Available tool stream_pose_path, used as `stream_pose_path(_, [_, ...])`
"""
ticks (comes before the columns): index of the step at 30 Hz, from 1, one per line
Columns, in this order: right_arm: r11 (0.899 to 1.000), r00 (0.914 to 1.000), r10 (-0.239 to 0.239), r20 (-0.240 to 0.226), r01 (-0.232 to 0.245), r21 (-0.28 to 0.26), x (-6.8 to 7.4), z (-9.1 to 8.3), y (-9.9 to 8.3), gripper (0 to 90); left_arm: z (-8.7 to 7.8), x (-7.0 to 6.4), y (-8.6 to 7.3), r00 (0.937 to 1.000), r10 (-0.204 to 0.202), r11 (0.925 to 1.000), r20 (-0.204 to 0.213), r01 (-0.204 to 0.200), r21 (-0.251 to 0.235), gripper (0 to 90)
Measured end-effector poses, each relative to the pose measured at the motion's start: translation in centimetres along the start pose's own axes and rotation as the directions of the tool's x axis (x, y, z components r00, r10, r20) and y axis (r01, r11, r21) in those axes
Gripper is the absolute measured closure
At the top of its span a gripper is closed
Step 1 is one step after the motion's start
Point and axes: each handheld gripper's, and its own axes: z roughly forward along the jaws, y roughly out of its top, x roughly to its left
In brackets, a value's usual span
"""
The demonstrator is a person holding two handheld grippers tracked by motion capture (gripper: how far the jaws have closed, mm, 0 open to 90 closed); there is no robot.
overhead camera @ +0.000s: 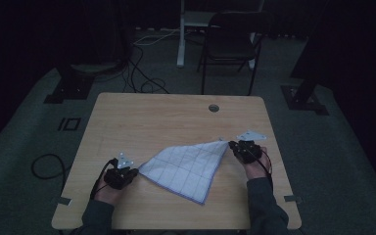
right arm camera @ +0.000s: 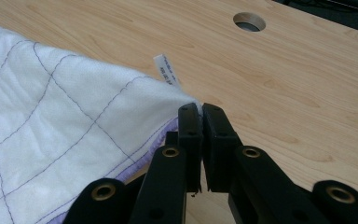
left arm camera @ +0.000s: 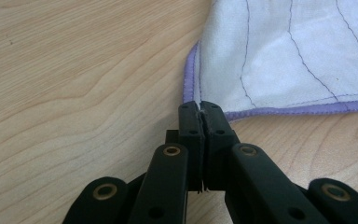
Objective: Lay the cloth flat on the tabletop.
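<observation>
Flat on pale woodgrain table, white quilted cloth — purple-hemmed, left tongs and right tongs each clamped on 1 corner

Dim light over the whole scene, the room beyond falling away into near black. A light wooden rectangular table sits at centre, with a round cable hole near its far edge. Underfoot, a dark grey carpeted floor. Behind the table stands a black folding chair, and just left of it a white upright post. Black cables snake across the carpet, with dark stand bases flanking either side.
</observation>
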Motion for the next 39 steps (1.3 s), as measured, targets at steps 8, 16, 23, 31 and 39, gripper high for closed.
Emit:
stream_pose_path(8, [1.000, 1.0000, -0.008, -0.005, 0.008, 0.024, 0.1, 0.1, -0.4, 87.6, -0.1, 0.3, -0.2, 0.9979, -0.034, 0.9993, 0.056, 0.034, -0.013, 81.2])
stream_pose_path(16, [0.995, 0.9995, -0.008, -0.030, 0.011, 0.101, 0.4, 1.0, -2.2, 81.7, -0.6, 0.6, 1.7, 0.9961, -0.061, 0.9936, 0.064, 0.067, -0.091, 70.0])
stream_pose_path(23, [0.997, 0.9996, 0.015, -0.023, -0.013, 0.079, 0.8, 0.4, -2.5, 69.8, 1.0, 0.2, 5.4, 0.9943, -0.043, 0.9897, 0.098, 0.055, -0.132, 64.7])
stream_pose_path(31, [0.998, 0.9965, -0.011, -0.082, 0.017, 0.068, 3.5, 0.3, -3.5, 64.2, 4.3, 0.2, 9.5, 0.9868, -0.051, 0.9881, 0.154, 0.072, -0.136, 55.7])
stream_pose_path(39, [0.996, 0.9905, -0.042, -0.131, 0.052, 0.078, 5.7, 0.7, -4.1, 62.3, 6.8, 0.2, 11.5, 0.9782, -0.044, 0.9928, 0.203, 0.066, -0.100, 54.9])
